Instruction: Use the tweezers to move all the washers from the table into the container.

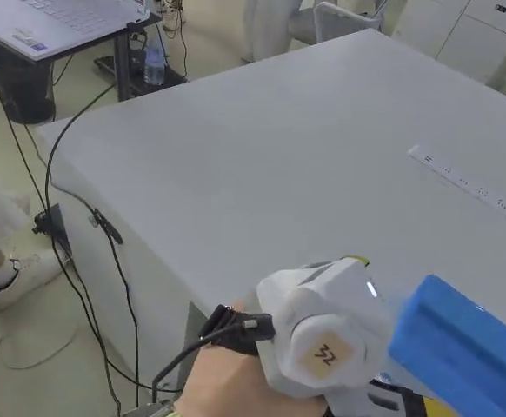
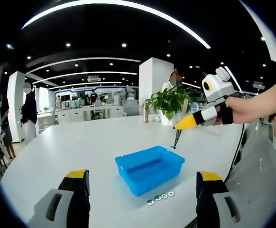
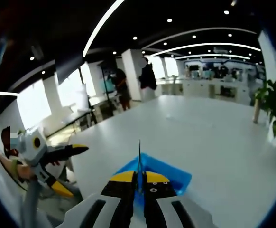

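Observation:
Several small washers [image 2: 160, 196] lie in a row on the white table, just in front of a blue container [image 2: 150, 167]. My left gripper [image 2: 142, 174] is open, its jaws wide apart on either side of the container. My right gripper [image 2: 191, 120] hovers beyond the container, shut on thin tweezers [image 2: 176, 138] whose tip points down at the table. In the right gripper view the tweezers [image 3: 139, 156] stick out between the closed jaws of the right gripper [image 3: 138, 176], above the container [image 3: 173, 176]. A gripper [image 1: 322, 334] and the container's edge [image 1: 462, 347] are in the head view.
The table's left edge [image 1: 123, 217] drops off to the floor with cables [image 1: 70, 130]. A power strip [image 1: 466, 182] lies on the table, with a laptop [image 1: 62, 22] on a side stand. A potted plant [image 2: 169, 102] stands at the table's far end, and people stand behind it.

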Demonstrator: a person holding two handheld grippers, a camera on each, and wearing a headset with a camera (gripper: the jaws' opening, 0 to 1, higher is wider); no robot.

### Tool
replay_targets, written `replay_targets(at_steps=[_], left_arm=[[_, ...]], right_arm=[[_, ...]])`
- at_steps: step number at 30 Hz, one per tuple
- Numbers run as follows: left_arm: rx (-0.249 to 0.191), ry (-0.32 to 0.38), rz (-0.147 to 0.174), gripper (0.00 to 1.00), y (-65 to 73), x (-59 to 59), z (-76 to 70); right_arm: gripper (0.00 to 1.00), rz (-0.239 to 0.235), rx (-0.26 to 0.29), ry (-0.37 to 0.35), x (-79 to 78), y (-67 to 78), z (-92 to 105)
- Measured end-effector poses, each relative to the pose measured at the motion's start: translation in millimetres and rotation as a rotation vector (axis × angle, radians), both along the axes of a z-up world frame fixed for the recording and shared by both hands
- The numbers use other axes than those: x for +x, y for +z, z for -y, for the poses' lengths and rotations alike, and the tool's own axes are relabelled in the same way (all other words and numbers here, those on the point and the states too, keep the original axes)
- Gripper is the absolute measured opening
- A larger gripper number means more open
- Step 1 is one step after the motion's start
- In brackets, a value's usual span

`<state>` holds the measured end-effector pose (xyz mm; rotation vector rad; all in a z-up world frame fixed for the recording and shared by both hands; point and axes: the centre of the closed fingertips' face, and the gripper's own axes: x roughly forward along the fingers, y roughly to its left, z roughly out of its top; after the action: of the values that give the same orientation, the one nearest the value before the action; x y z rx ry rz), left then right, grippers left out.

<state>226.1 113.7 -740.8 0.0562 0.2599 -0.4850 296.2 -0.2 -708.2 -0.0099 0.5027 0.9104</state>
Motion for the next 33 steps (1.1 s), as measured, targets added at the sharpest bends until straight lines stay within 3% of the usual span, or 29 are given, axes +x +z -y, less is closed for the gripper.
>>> replay_targets(at_steps=[5,8,11,18,22,27,33], left_arm=[[-0.037,-0.005,0.003,0.94,2.6,-0.2,0.8],[-0.048,-0.009,0.005,0.94,3.1,0.4,1.5],[-0.047,-0.020,0.000,0.94,2.2,-0.1,3.0],[-0.063,-0.022,0.012,0.94,5.1,0.5,2.2],[-0.059,-0.039,-0.003,0.93,2.0,-0.9,4.8],[-0.062,-0.057,-0.012,0.92,0.8,-2.4,7.9],[-0.078,-0.072,0.000,0.93,4.9,-3.7,11.0]], right_arm=[[0.02,0.034,0.011,-0.064,18.2,4.3,2.7],[0.02,0.035,0.025,-0.115,35.9,-0.9,8.1],[0.02,0.023,0.018,-0.140,43.6,-11.8,9.4],[0.02,-0.032,-0.013,-0.186,46.6,-41.5,6.2],[0.02,-0.033,-0.085,-0.169,45.2,-59.5,3.1],[0.02,-0.057,-0.091,-0.181,47.2,-75.3,4.9],[0.03,-0.073,-0.112,-0.182,54.4,-91.7,8.7]])
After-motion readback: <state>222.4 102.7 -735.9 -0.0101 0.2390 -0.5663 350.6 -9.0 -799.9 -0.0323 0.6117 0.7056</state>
